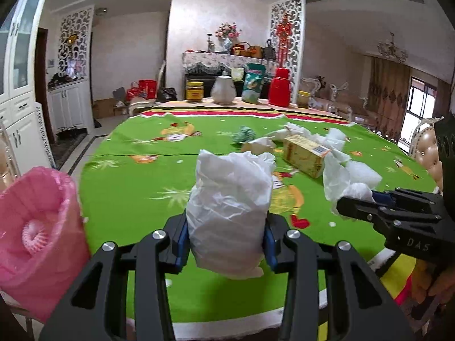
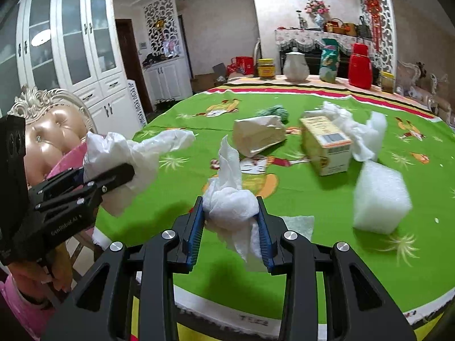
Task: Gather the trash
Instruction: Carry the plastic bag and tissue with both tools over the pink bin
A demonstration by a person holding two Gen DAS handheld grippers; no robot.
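Left hand-held gripper (image 1: 226, 244) clamps a white bag (image 1: 230, 213), its long axis upright; the pink-lined bin (image 1: 37, 227) sits at lower left of that view, nearer this hand. Right hand-held gripper (image 2: 230, 227) pinches a tissue wad (image 2: 230, 201) over the counter (image 2: 284, 199). Lettering reads "DAS" on the right gripper's body, "AI" on the left's; the box (image 2: 325, 145) label is unreadable.

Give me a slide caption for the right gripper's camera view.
Right gripper clamps a crumpled white tissue above the green tablecloth strewn with trash.
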